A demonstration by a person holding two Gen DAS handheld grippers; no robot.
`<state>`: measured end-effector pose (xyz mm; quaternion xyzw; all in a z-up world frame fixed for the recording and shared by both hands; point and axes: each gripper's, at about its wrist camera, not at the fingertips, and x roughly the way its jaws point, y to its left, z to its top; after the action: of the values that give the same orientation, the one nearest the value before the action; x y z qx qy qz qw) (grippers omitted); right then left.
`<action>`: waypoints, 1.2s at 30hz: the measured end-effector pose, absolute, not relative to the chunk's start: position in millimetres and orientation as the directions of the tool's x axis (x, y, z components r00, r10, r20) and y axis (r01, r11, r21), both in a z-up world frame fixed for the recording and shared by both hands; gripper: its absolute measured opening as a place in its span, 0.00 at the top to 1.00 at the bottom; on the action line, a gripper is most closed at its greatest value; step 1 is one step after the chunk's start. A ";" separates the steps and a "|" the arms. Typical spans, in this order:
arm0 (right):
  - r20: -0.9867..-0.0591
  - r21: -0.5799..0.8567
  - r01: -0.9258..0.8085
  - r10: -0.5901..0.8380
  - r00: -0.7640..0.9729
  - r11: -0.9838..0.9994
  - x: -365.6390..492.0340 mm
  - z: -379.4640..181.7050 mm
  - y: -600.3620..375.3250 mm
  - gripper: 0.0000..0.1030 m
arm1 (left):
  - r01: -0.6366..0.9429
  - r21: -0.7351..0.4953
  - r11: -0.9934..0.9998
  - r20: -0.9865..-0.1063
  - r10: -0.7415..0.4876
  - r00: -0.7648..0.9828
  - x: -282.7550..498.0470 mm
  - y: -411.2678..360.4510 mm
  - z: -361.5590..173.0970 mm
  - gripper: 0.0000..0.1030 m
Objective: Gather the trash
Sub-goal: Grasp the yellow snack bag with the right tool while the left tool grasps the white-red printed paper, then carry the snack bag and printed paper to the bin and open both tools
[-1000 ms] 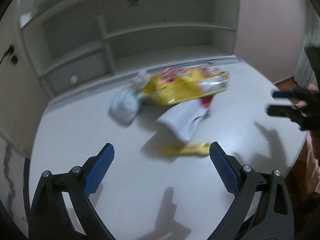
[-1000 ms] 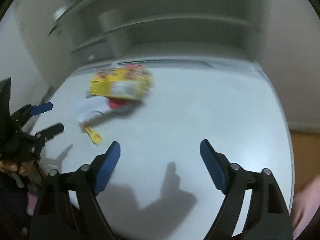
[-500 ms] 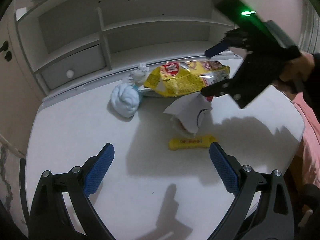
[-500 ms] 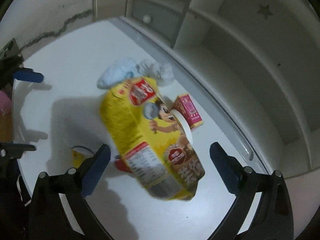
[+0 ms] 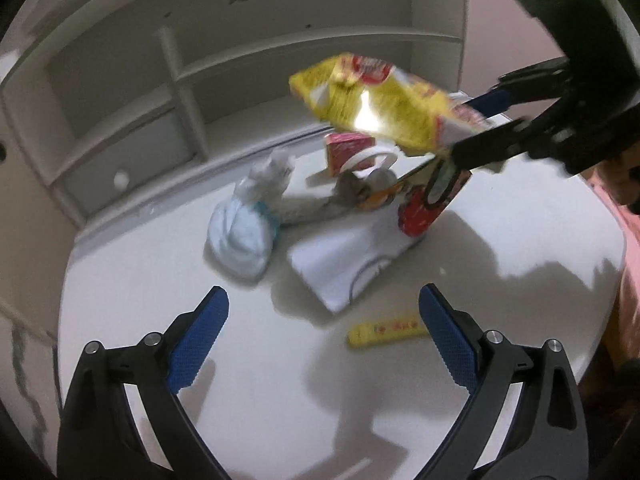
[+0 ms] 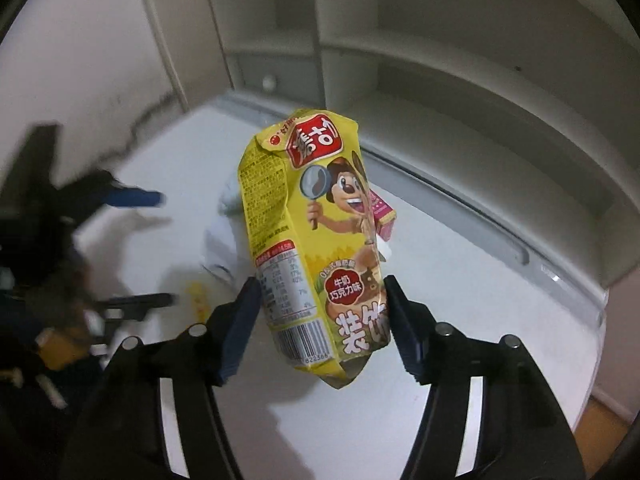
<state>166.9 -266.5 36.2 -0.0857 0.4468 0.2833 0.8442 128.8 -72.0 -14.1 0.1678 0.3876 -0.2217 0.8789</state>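
Holding the yellow snack bag (image 6: 316,248) clamped lengthwise in the right gripper (image 6: 320,320) above the table (image 5: 520,248), while idling the left gripper (image 5: 320,340) spread wide nearest the yellow wrapper (image 5: 386,330).

Right tongs (image 5: 486,124) grip yellow bag (image 5: 384,108) above table (image 5: 520,240).

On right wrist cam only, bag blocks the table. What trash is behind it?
Observer: Behind the yellow snack bag, the left wrist view shows a pale blue wad beside a white wrapper.
Operator: Left hand-held gripper holding anything?
Observer: No. The left hand-held gripper is open, empty, above the table.
Operator: Nearest piece to it?
Observer: A yellow stick wrapper, lying flat next to its right finger.
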 end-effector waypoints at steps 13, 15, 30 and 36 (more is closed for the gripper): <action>-0.753 0.205 -0.416 0.414 0.512 0.886 91.1 46.3 -336.6 0.40 | 0.709 0.221 0.670 -0.809 -0.280 0.517 168.1 -123.2 -34.2 0.34; -0.748 0.209 -0.402 0.411 0.522 0.891 81.6 45.8 -342.3 0.40 | 0.727 0.209 0.653 -0.828 -0.277 0.487 167.0 -127.0 -38.6 0.50; -0.737 0.229 -0.117 0.251 0.628 0.966 -5.2 41.0 -441.2 0.40 | 0.622 0.224 0.751 -0.744 -0.280 0.607 121.7 -144.0 35.4 0.79; -0.784 0.225 0.217 0.044 0.619 0.950 -70.2 8.7 -526.8 0.40 | 0.773 0.110 0.624 -0.728 -0.479 0.491 64.2 -251.5 37.4 0.79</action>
<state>-70.2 -526.8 8.7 0.1504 0.4335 -0.0486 0.8872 64.2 -251.5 37.4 0.2175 0.3380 -0.3748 0.8354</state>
